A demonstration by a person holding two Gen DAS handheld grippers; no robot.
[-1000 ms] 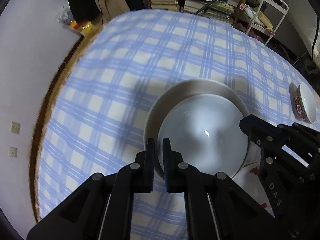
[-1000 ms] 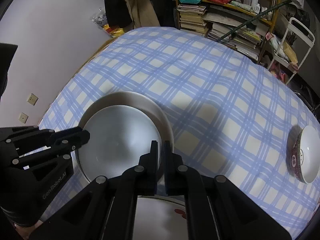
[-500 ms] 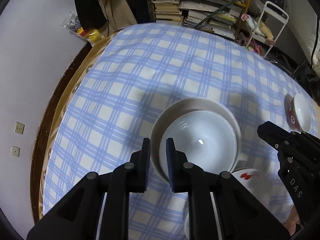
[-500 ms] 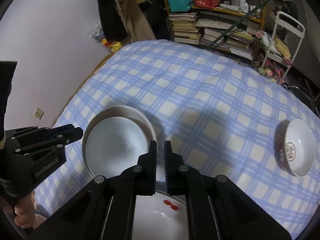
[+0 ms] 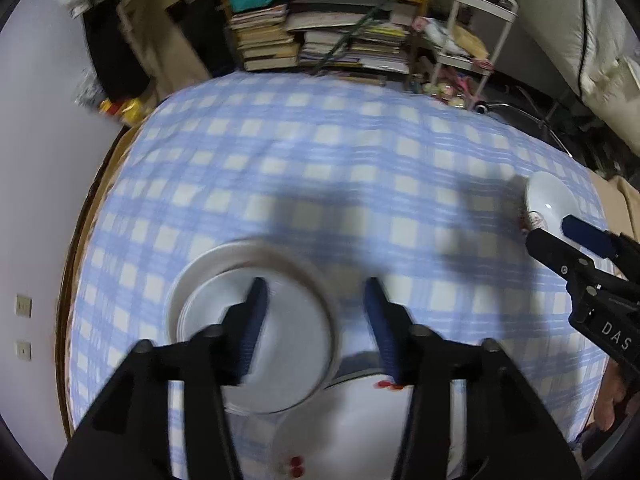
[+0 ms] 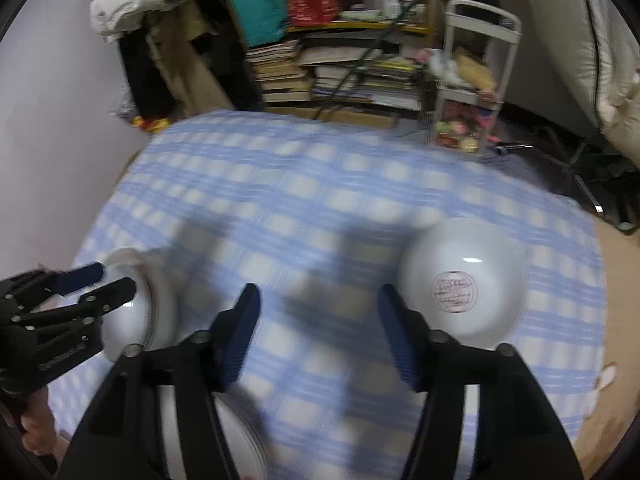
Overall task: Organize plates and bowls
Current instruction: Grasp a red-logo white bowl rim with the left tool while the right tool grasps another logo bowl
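On the round table's blue-and-white checked tablecloth point(image 5: 320, 168), the stacked white plates point(image 5: 288, 360) serve as the landmark: a smaller white plate sits inside a wider, greyish-rimmed one toward the left side of the cloth. The left gripper point(image 5: 314, 312) hangs over them with its jaws opening and nothing between the blue pads; its left finger lies over the plates, its right finger over bare cloth just right of their rim. Just below and right of the stack, touching or slightly under its edge, lies a white plate with red marks point(image 5: 360, 420). Well to the right of the stack, near the far right edge of the cloth, stands a white bowl with a red pattern point(image 6: 460, 284), upright, a round red stamp showing on its inside bottom. The right gripper point(image 6: 320, 320) is between the stack and that bowl, jaws opening, only cloth between its fingers; the bowl sits just beside its right finger. Both views are blurred. Behind the table, stacked books point(image 6: 340, 72) and a white trolley point(image 6: 480, 64) stand.
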